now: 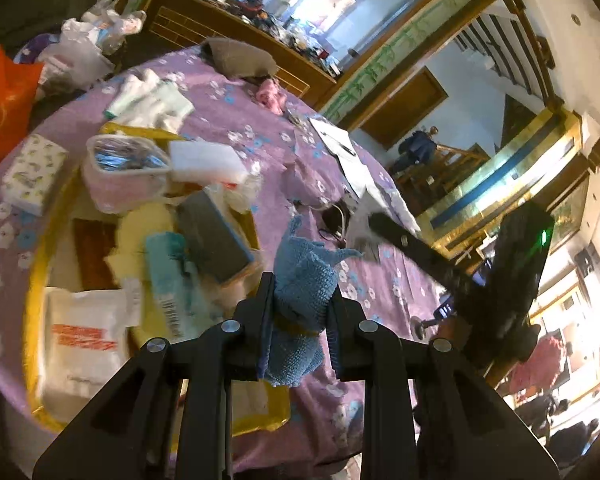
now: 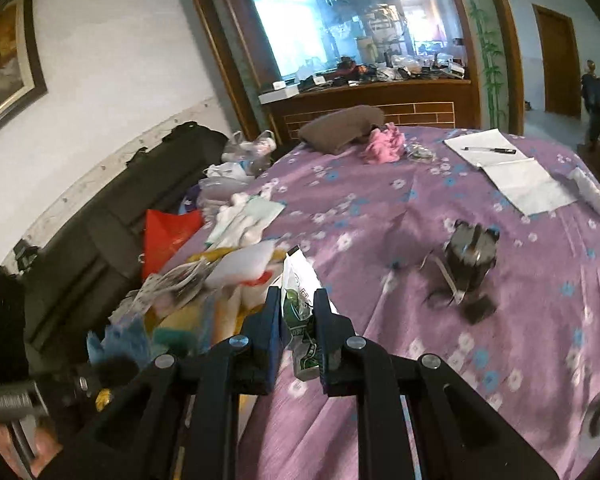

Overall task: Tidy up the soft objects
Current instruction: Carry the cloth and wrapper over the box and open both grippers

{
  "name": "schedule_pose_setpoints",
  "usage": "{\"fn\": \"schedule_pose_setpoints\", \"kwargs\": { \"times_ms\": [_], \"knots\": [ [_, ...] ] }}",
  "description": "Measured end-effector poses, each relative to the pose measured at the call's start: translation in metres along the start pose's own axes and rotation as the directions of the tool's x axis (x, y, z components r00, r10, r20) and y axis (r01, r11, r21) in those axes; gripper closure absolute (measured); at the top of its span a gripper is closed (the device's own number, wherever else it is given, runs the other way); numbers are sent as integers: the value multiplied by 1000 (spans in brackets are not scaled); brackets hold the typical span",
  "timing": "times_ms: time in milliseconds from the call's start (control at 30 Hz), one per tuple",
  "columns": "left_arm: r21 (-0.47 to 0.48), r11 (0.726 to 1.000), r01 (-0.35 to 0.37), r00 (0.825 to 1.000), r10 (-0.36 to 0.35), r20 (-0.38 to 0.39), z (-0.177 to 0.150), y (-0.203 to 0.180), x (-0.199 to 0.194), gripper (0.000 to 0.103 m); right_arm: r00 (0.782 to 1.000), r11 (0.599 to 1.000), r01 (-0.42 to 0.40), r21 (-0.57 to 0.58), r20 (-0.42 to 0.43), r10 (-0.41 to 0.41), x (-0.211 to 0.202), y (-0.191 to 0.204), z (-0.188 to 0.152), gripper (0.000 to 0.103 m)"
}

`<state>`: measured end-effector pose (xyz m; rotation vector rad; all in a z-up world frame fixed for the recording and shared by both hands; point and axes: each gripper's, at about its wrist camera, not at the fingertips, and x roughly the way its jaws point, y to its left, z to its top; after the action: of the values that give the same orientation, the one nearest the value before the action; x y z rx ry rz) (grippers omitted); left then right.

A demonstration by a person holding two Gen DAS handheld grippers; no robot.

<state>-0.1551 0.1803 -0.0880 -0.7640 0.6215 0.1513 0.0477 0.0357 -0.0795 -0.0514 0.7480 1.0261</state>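
Blue cloth [image 1: 300,304]; purple floral tablecloth [image 2: 480,300]

Daylight pours in through the glass partition [image 2: 352,20] at the far end, blown out to a cold blue-white, and it leaves the purple floral bedspread [image 2: 440,280] evenly lit with only soft shadows in its folds. Off to one side in the left wrist view, warm glare burns out the room's corner [image 1: 580,344]. Both views bend hard at the edges, door frames bowing and the corners going black. Motion blur smears the yellow bin's [image 1: 36,280] contents and the blue cloth [image 2: 120,340] low in the right wrist view; the black gripper fingers [image 1: 342,336] stay crisp but underlit.
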Motion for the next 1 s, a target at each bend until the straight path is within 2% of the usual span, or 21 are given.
{"fn": "schedule_pose_setpoints", "kwargs": {
  "times_ms": [267, 400, 567, 667, 733, 833, 933, 967, 1000],
  "knots": [
    [-30, 998, -54, 996, 56, 75, 9, 23, -28, 81, 996, 996, -87, -28, -5, 86, 2, 27, -5, 89],
    [-27, 990, -138, 989, 140, 53, 4, 36, -23, 81, 994, 994, -102, -42, -52, 100, 17, 43, -14, 89],
    [-27, 984, -176, 984, 177, 21, -8, 51, -17, 81, 993, 987, -119, -110, -36, 115, -5, 73, -39, 89],
    [-16, 981, -192, 981, 192, 26, -7, 54, -12, 81, 987, 984, -146, -106, -77, 138, 1, 81, -54, 89],
    [9, 974, -227, 973, 226, 40, -3, 52, -8, 80, 991, 988, -106, -111, -92, 96, 12, 86, -61, 88],
    [20, 969, -246, 968, 245, 43, -2, 50, -2, 80, 988, 992, -120, -36, -102, 116, 23, 81, -66, 86],
    [23, 971, -237, 971, 236, 31, -11, 47, -3, 77, 982, 989, -149, -19, -116, 146, 26, 83, -77, 86],
    [18, 973, -229, 973, 228, 29, -15, 47, -5, 73, 979, 986, -165, -17, -124, 162, 26, 83, -83, 86],
    [11, 976, -218, 976, 218, 28, -18, 46, -7, 63, 975, 983, -184, -10, -129, 181, 26, 82, -86, 80]
  ]
}}
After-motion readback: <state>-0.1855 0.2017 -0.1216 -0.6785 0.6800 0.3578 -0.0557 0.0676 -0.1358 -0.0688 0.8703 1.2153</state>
